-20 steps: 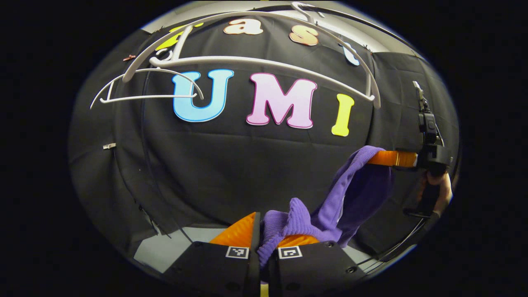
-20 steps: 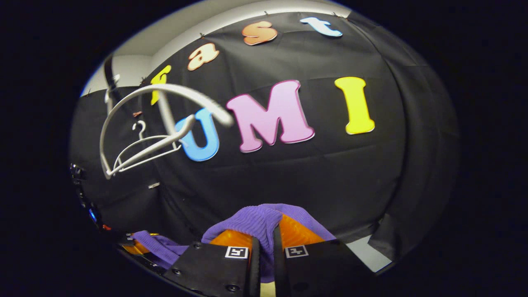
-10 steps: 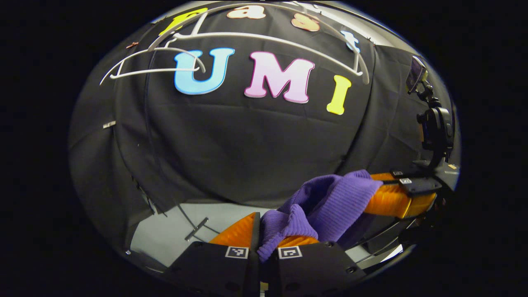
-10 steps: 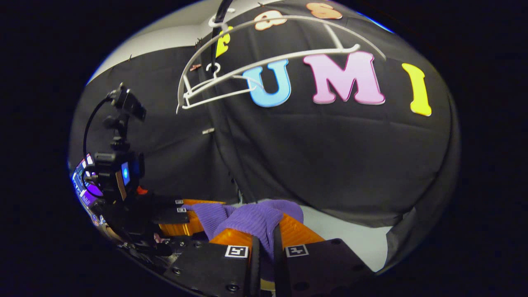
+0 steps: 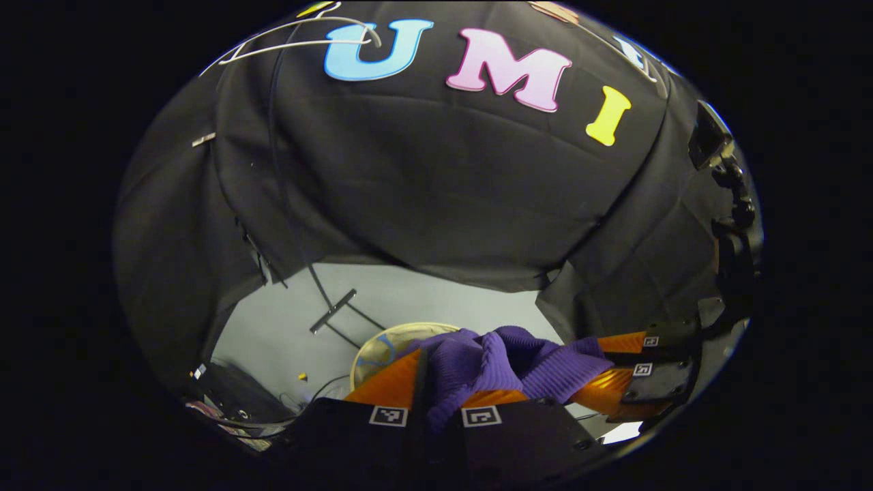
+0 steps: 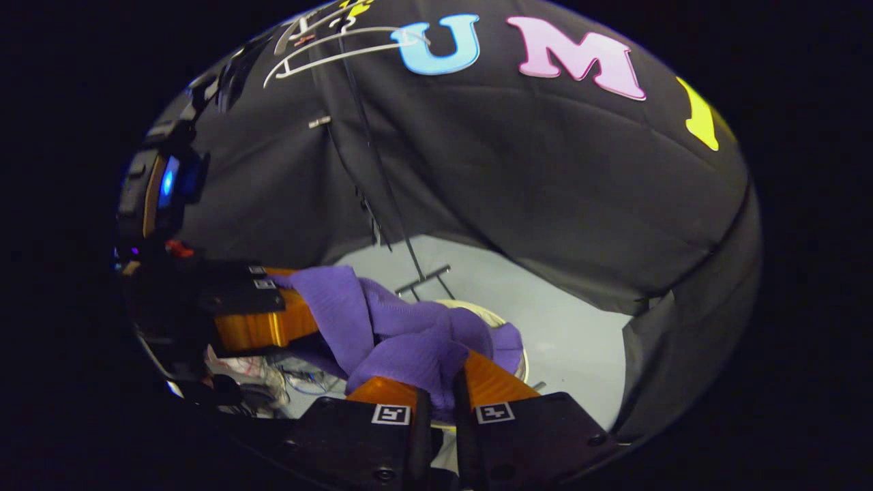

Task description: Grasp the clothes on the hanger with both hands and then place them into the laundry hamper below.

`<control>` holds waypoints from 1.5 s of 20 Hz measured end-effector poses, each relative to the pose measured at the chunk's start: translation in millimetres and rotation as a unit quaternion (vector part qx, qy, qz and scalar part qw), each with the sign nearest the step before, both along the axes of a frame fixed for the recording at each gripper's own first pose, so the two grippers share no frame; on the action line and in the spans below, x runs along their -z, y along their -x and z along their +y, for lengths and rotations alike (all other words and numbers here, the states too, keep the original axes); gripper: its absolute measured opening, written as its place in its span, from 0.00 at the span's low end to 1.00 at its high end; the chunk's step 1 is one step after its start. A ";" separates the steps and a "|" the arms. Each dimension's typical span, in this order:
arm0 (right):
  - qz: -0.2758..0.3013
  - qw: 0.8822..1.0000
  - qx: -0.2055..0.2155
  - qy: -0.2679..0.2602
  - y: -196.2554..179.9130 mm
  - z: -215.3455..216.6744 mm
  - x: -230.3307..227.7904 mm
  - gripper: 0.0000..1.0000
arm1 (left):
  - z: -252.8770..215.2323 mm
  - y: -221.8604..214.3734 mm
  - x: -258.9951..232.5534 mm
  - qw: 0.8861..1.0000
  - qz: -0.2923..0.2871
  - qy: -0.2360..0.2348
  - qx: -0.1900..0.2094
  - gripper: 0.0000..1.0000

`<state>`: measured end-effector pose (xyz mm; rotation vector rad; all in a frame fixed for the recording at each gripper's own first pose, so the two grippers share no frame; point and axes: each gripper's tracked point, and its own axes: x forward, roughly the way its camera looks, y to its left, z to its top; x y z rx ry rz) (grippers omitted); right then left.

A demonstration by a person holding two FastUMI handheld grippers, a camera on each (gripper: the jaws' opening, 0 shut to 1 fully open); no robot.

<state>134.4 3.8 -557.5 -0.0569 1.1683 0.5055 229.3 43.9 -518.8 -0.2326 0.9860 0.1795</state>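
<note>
A purple knit garment (image 5: 501, 365) hangs bunched between my two grippers. My left gripper (image 5: 436, 402) is shut on one end of it, the cloth pinched between both fingers. My right gripper (image 6: 440, 395) is shut on the other end of the purple garment (image 6: 402, 334). Each gripper also appears in the other's view, the right gripper (image 5: 617, 372) at the lower right and the left gripper (image 6: 273, 320) at the left. Below the garment shows the round pale rim of the laundry hamper (image 5: 382, 344), also seen behind the cloth in the right gripper view (image 6: 494, 317). White hangers (image 6: 334, 51) hang empty high up.
A thin black rack pole (image 6: 382, 177) runs down to a metal foot (image 5: 333, 311) on the grey floor (image 5: 423, 300). Cables and clutter (image 6: 266, 372) lie on the floor at the lower left. A black cloth wall closes off the back.
Both grippers have dropped lower with the garment and tilted downward; the hangers have slid to the top edge, and the floor and the hamper rim have come into sight.
</note>
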 end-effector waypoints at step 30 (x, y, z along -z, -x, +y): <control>-0.085 0.994 0.055 0.040 20.7 -15.7 -65.5 0.99 | 28.4 54.4 -59.4 0.995 -0.060 -0.044 0.064 0.95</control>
